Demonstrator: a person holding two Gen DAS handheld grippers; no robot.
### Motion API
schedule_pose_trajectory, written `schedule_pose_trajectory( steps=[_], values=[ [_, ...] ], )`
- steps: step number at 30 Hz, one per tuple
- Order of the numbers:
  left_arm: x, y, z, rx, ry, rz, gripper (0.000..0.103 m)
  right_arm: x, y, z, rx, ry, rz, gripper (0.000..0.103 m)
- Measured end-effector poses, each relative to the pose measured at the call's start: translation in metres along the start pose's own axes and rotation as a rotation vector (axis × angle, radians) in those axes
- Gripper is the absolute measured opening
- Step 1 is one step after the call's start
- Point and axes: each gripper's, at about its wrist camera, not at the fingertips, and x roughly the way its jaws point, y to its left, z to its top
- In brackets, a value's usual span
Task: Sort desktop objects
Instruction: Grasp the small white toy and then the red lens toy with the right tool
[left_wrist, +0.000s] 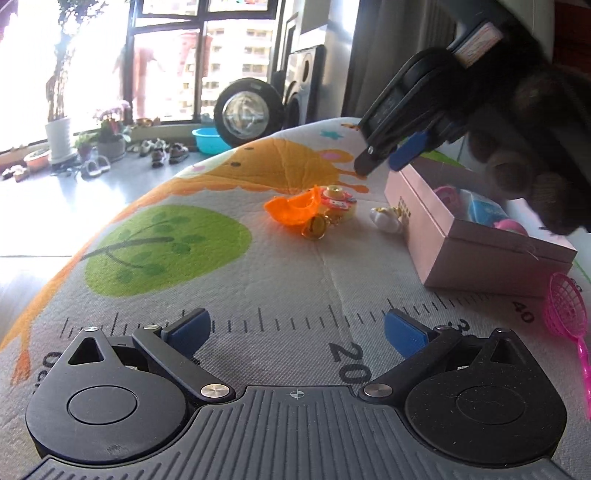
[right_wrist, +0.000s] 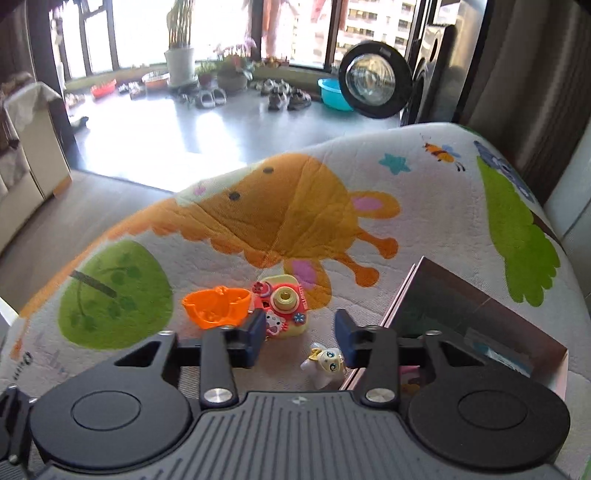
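Note:
On the printed play mat (left_wrist: 280, 280) lie an orange toy bowl (left_wrist: 295, 207), a red-and-yellow toy camera (left_wrist: 338, 199), a yellow ring (left_wrist: 314, 229) and a small white figurine (left_wrist: 388, 218). A pink box (left_wrist: 480, 258) beside them holds several toys. My left gripper (left_wrist: 297, 330) stands open and low over the mat, well short of the toys. A gloved hand holds my right gripper (left_wrist: 384, 158) above the box's far end. In the right wrist view the right gripper (right_wrist: 301, 339) is open and holds nothing, above the figurine (right_wrist: 325, 363), with the camera (right_wrist: 284, 306) and bowl (right_wrist: 218, 304) beyond.
A pink net scoop (left_wrist: 569, 314) lies on the mat to the right of the box (right_wrist: 400, 299). The mat (right_wrist: 443, 206) drops off at its far edge to the floor, where shoes, plant pots and a blue basin (right_wrist: 332, 94) stand by the window.

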Motion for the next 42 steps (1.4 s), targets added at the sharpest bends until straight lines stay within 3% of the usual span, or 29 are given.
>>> schedule_pose_trajectory(
  steps=[4, 6, 8, 14, 16, 18, 19, 20, 22, 24, 28, 30, 33, 35, 36, 42],
  values=[
    [0.000, 0.002, -0.001, -0.015, -0.005, -0.027, 0.103, 0.039, 0.001, 0.003, -0.062, 0.068, -0.136, 0.032],
    [-0.001, 0.003, -0.001, -0.021, -0.005, -0.033, 0.103, 0.050, 0.004, 0.001, -0.111, 0.083, -0.181, 0.018],
    [-0.001, 0.004, -0.002, -0.027, -0.006, -0.036, 0.103, 0.057, 0.008, 0.000, -0.135, 0.104, -0.195, 0.016],
    [-0.002, 0.004, -0.002, -0.031, -0.002, -0.039, 0.103, 0.051, 0.016, -0.006, -0.093, 0.172, -0.104, 0.016],
    [-0.002, 0.006, -0.002, -0.037, 0.007, -0.045, 0.103, 0.037, 0.015, -0.011, -0.050, 0.227, -0.007, 0.016],
    [-0.002, 0.009, -0.002, -0.049, 0.015, -0.048, 0.103, 0.012, 0.012, -0.018, 0.009, 0.279, 0.198, 0.016],
    [-0.001, 0.009, -0.002, -0.052, 0.018, -0.047, 0.103, -0.005, 0.011, -0.020, 0.010, 0.253, 0.247, 0.016],
    [0.000, 0.008, -0.002, -0.047, 0.023, -0.044, 0.103, -0.022, 0.012, -0.020, -0.003, 0.201, 0.239, 0.016],
    [0.000, 0.004, -0.002, -0.031, 0.026, -0.041, 0.103, -0.039, 0.010, -0.015, 0.000, 0.113, 0.194, 0.024],
    [-0.001, 0.002, -0.003, -0.016, 0.020, -0.039, 0.103, -0.033, 0.004, -0.007, 0.050, 0.085, 0.166, 0.045],
    [0.000, 0.002, -0.003, -0.015, 0.018, -0.039, 0.103, 0.014, -0.001, 0.015, 0.133, 0.041, 0.083, 0.053],
    [0.000, 0.003, -0.003, -0.022, 0.020, -0.044, 0.103, 0.039, -0.006, 0.025, 0.189, 0.051, 0.064, 0.066],
    [0.001, 0.004, -0.003, -0.027, 0.023, -0.051, 0.103, 0.074, -0.009, 0.033, 0.217, 0.087, 0.066, 0.071],
    [0.001, 0.005, -0.003, -0.030, 0.024, -0.057, 0.103, 0.084, -0.004, 0.032, 0.202, 0.119, 0.062, 0.065],
    [0.001, 0.005, -0.003, -0.030, 0.024, -0.058, 0.103, 0.084, 0.001, 0.030, 0.172, 0.134, 0.088, 0.051],
    [-0.006, -0.005, -0.009, 0.040, 0.039, -0.131, 0.103, 0.042, 0.023, -0.011, 0.051, 0.171, 0.212, 0.043]
  ],
)
